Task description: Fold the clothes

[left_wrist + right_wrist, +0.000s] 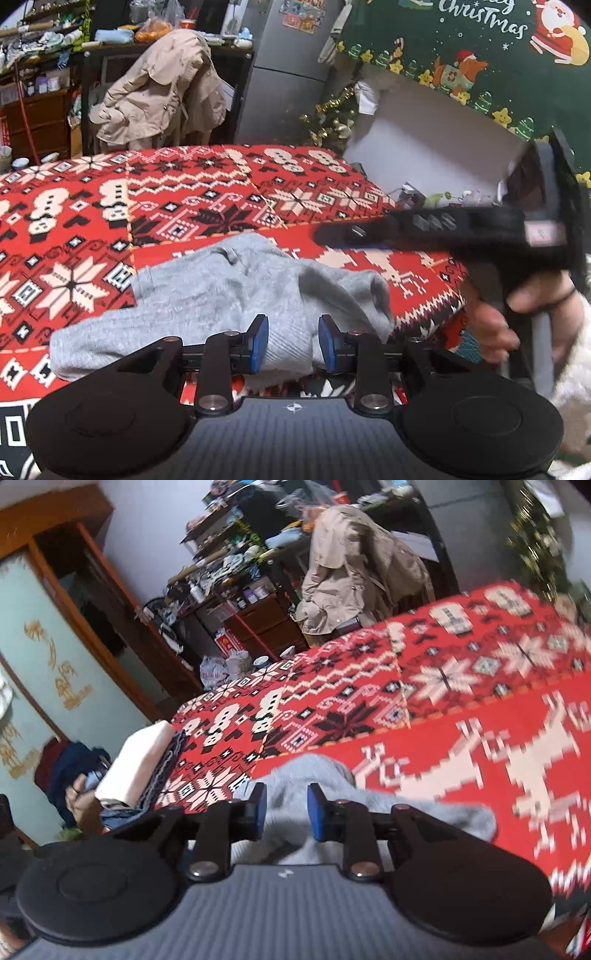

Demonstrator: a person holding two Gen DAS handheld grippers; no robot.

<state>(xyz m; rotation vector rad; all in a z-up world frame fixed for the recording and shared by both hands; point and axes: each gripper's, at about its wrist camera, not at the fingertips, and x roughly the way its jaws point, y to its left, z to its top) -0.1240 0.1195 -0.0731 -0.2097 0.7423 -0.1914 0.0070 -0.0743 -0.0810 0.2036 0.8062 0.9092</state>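
We saw a grey garment (221, 299) lying crumpled near the front edge of the counter (184, 192), on its red patterned cloth (461, 686). The left gripper (293, 341) stood narrowly apart with grey fabric between its blue pads (260, 343), not pinched. The right gripper (284, 810) was likewise slightly apart over the garment's other end, fabric between, no grip. A beige coat (162, 88) hung behind the far edge.

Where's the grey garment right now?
The grey garment lies crumpled at the near edge of the red patterned cloth, just ahead of both grippers; in each wrist view part of it sits between the open jaws.
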